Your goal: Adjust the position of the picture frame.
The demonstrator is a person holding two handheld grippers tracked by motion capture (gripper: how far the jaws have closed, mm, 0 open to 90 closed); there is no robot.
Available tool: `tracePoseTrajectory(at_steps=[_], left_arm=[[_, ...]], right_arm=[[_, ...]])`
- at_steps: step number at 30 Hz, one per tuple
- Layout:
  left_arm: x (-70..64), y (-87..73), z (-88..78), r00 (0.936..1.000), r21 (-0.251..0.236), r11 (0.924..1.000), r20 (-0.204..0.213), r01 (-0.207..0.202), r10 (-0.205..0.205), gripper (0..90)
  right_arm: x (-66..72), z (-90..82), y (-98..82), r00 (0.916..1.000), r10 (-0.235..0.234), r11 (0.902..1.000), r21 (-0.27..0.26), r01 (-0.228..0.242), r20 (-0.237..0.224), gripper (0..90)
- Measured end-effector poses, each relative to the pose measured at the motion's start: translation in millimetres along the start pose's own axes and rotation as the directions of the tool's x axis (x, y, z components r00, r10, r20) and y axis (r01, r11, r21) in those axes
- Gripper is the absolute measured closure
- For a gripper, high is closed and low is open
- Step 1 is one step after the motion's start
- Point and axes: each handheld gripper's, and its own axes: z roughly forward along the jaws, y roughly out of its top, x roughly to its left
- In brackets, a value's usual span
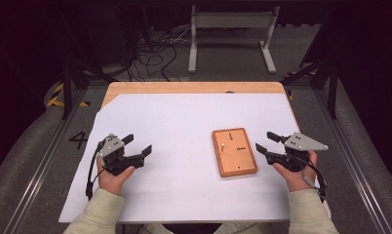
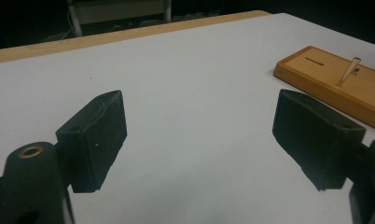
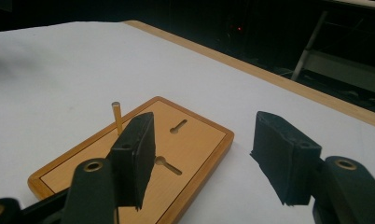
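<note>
Wooden board (image 1: 234, 152) between open tongs

The worktop (image 1: 194, 87) is pale wood, and a large white sheet (image 1: 184, 146) covers nearly all of it, leaving a wooden strip bare along the far edge and at the far left corner. On the sheet, right of centre, lies a flat wooden board (image 1: 234, 151) with a dark line near its border, two keyhole-shaped slots and one thin peg (image 3: 116, 116) standing upright in it.
</note>
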Motion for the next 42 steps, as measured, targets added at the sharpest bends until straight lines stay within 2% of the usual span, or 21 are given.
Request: tracePoseTrajectory(at_steps=[8,11,13,14,15,16,17,20,24,25,27,28,30,34,38,39,40,42], left_arm=[[0.9,-0.7,-1.6,0.9999,0.004,1.0,-0.015,0.001,-0.001,17.9],[0.3,-0.8,-1.1,0.9999,0.006,1.0,-0.017,0.0,0.001,17.9],[0.5,-0.9,-0.9,0.9998,0.007,1.0,-0.018,-0.001,0.001,17.9],[0.9,-0.8,-0.9,0.9998,0.008,1.0,-0.02,-0.003,0.003,17.9],[0.8,-1.0,-0.9,0.9998,0.01,0.9999,-0.019,0.0,0.0,17.9],[0.8,-1.0,-0.9,0.9998,0.01,0.9999,-0.019,0.0,0.0,17.9],[0.9,-1.0,-0.5,0.9997,0.011,0.9999,-0.022,0.003,-0.003,17.9],[1.2,-0.8,-0.8,0.9996,0.012,0.9999,-0.028,0.004,-0.004,17.9],[1.1,-0.8,-1.0,0.9993,0.011,0.9999,-0.038,0.005,-0.004,18.0],[1.0,-0.9,-0.7,0.9992,0.015,0.9999,-0.041,0.004,-0.004,18.0],[1.0,-1.0,-0.4,0.9991,0.017,0.9998,-0.043,0.003,-0.002,18.0],[1.0,-1.1,-0.2,0.999,0.017,0.9998,-0.044,0.003,-0.002,18.0],[1.1,-1.2,-0.3,0.999,0.019,0.9998,-0.045,0.005,-0.004,18.0],[1.0,-1.5,-0.1,0.999,0.019,0.9998,-0.046,0.005,-0.004,18.0],[1.0,-1.6,-0.1,0.999,0.019,0.9998,-0.045,0.004,-0.003,18.0],[1.2,-1.7,0.1,0.999,0.021,0.9998,-0.045,0.005,-0.004,18.0],[1.3,-1.8,0.3,0.999,0.024,0.9997,-0.044,0.005,-0.004,18.0],[1.5,-2.0,0.7,0.9989,0.026,0.9997,-0.047,0.006,-0.004,18.0]], right_arm=[[0.2,2.0,0.7,1.0,-0.007,0.9998,0.017,0.007,0.007,40.0],[-0.7,1.4,0.3,1.0,0.004,0.9996,0.027,-0.004,0.008,42.6],[-1.2,1.1,-0.3,1.0,0.005,0.9984,0.056,-0.005,0.005,49.3],[-1.5,1.2,-1.1,0.9997,0.003,0.9977,0.067,-0.002,-0.025,63.5],[-1.4,1.8,-1.8,0.9963,0.015,0.9969,0.078,-0.008,-0.084,68.7],[-1.4,1.8,-1.8,0.9963,0.015,0.9969,0.078,-0.008,-0.084,68.7],[-0.1,4.4,-1.1,0.9936,0.028,0.9939,0.109,-0.016,-0.11,80.7],[0.1,10.5,2.5,0.9965,0.042,0.9796,0.199,-0.026,-0.072,89.4],[-1.5,17.7,6.4,0.9963,0.041,0.9729,0.23,-0.023,-0.075,90.0],[-3.6,23.0,7.4,0.997,0.051,0.9672,0.252,-0.034,-0.059,90.0],[-4.9,25.4,7.3,0.9969,0.057,0.9652,0.258,-0.041,-0.054,90.0],[-7.0,28.7,7.3,0.9967,0.065,0.9612,0.271,-0.049,-0.048,90.0],[-11.3,37.2,8.5,0.9969,0.072,0.9473,0.315,-0.058,-0.032,90.0],[-17.8,50.7,13.8,0.9973,0.073,0.9294,0.364,-0.063,-0.014,90.0],[-23.6,66.5,18.9,0.997,0.077,0.9134,0.4,-0.074,0.008,90.0],[-24.7,70.0,19.6,0.9969,0.077,0.9127,0.402,-0.075,0.01,90.0],[-26.4,74.2,20.4,0.9967,0.081,0.9066,0.414,-0.079,0.014,90.0],[-27.5,77.4,21.0,0.9964,0.083,0.903,0.422,-0.083,0.019,90.0]])
